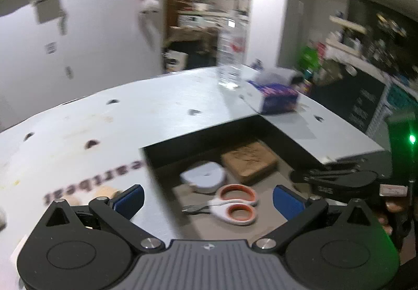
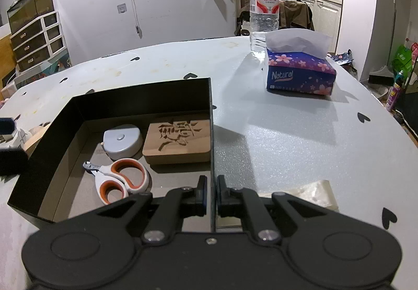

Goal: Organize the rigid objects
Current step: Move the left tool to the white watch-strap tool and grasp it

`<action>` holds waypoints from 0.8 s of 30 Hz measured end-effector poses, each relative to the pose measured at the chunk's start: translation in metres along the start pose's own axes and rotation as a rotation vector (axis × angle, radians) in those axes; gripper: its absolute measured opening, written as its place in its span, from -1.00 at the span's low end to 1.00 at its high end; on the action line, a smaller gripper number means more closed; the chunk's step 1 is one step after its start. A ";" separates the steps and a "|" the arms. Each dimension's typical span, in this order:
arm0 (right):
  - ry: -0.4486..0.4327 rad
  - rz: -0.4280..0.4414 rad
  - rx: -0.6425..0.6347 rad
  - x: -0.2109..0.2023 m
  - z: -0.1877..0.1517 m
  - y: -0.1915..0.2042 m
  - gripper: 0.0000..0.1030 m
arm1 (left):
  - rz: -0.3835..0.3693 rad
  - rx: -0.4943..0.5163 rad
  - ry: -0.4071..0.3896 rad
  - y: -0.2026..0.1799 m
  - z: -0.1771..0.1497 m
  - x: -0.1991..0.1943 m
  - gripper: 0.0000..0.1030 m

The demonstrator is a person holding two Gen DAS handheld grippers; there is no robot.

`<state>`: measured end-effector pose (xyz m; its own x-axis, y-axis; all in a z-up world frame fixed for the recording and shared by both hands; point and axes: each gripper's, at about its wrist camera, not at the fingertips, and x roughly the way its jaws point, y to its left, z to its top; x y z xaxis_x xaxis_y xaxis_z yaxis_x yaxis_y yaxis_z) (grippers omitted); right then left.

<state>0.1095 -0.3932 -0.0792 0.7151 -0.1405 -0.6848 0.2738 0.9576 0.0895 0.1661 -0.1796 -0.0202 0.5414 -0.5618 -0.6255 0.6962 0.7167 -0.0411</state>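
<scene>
Two views, right gripper (image 2: 211, 192) pinching box (image 2: 212, 117) wall, left gripper (image 1: 207, 199) spread

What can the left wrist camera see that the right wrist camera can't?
Only the left wrist view shows the open left gripper, with nothing between its fingers. Only the right wrist view shows the right gripper shut on the black box's wall, and the white drawer unit. Both show the pet nail clippers, tape measure, carved wooden block, tissue pack and water bottle.
</scene>
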 end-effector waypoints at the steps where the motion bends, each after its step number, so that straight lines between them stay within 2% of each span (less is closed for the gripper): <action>1: 0.000 0.000 0.000 0.000 0.000 0.000 -0.86 | 0.017 -0.022 -0.008 0.005 -0.002 -0.004 1.00; 7: 0.000 -0.002 -0.001 0.000 0.000 0.000 -0.86 | 0.137 -0.181 -0.032 0.041 -0.022 -0.018 1.00; 14: -0.001 -0.002 -0.002 0.000 0.000 0.000 -0.86 | 0.260 -0.427 -0.029 0.081 -0.052 -0.021 1.00; 18: 0.001 -0.001 0.000 -0.001 0.000 0.001 -0.85 | 0.330 -0.516 -0.031 0.098 -0.065 -0.021 1.00; 21: 0.002 -0.001 0.001 -0.001 0.000 0.000 -0.85 | 0.353 -0.577 -0.039 0.108 -0.072 -0.022 1.00; 24: 0.001 -0.002 -0.001 -0.001 0.000 0.000 -0.83 | 0.316 -0.618 -0.038 0.114 -0.075 -0.020 1.00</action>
<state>0.1090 -0.3927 -0.0784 0.7138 -0.1417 -0.6859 0.2744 0.9576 0.0877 0.1996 -0.0556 -0.0709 0.6981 -0.2939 -0.6529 0.1129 0.9456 -0.3049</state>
